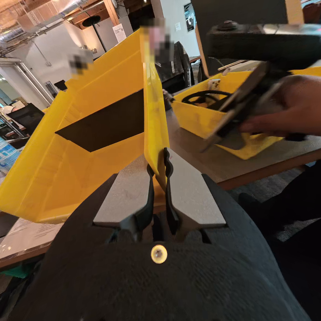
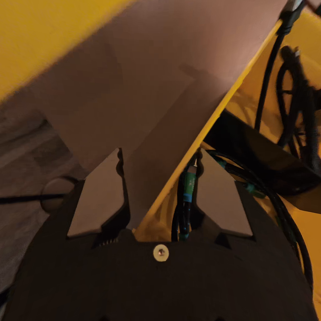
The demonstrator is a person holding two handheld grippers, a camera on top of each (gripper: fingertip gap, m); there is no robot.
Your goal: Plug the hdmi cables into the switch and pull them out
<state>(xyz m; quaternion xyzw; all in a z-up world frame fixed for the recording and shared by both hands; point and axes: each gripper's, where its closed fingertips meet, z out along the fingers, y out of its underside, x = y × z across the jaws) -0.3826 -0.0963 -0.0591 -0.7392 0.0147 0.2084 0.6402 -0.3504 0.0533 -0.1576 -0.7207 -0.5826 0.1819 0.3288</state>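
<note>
The left hand-held gripper (image 1: 159, 167) is closed on the rim of a tilted yellow bin (image 1: 97, 107) above the table (image 1: 194, 156). Further right, the right hand-held gripper (image 2: 159, 161) is spread wide over a second bin's wall (image 2: 213, 111); cables (image 2: 187, 191) and a black switch (image 2: 260, 152) lie inside.

Bright left wrist view, dim blurry right wrist view, wide-angle edge warping

The right gripper (image 2: 159, 156) gapes wide astride the yellow bin's rim (image 2: 213, 118); black cables (image 2: 293, 104) lie inside the bin.
</note>
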